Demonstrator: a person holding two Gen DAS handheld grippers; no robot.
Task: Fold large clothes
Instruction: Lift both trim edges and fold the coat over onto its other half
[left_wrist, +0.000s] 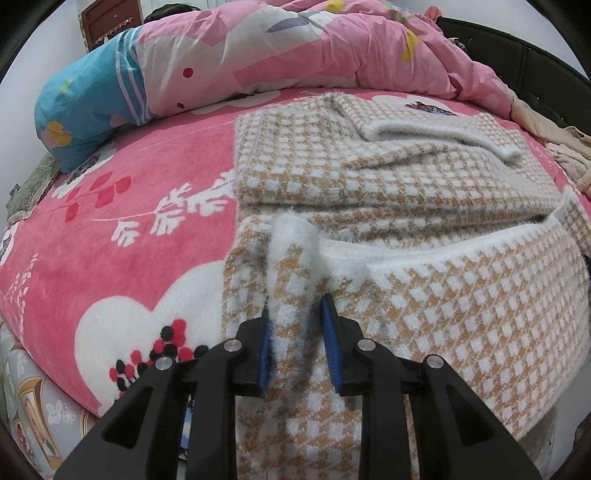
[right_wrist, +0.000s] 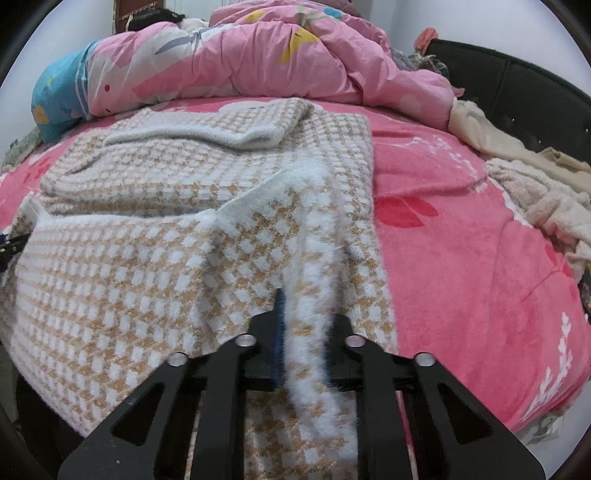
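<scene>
A fuzzy tan-and-white houndstooth sweater (left_wrist: 388, 177) lies on the pink bed, its sleeves folded across the body; it also shows in the right wrist view (right_wrist: 166, 206). Its near hem is lifted. My left gripper (left_wrist: 295, 306) is closed on the hem's left corner, a bunch of knit between the blue pads (left_wrist: 328, 332). My right gripper (right_wrist: 306, 310) is closed on the hem's right corner, with white fuzzy edge between its fingers. The near part of the sweater hangs between the two grippers over the bed's front edge.
A pink floral blanket (left_wrist: 110, 229) covers the bed. A pink duvet (left_wrist: 295, 48) with a blue end is heaped at the far side. Beige clothes (right_wrist: 535, 192) lie at the right by a dark headboard (right_wrist: 535, 96).
</scene>
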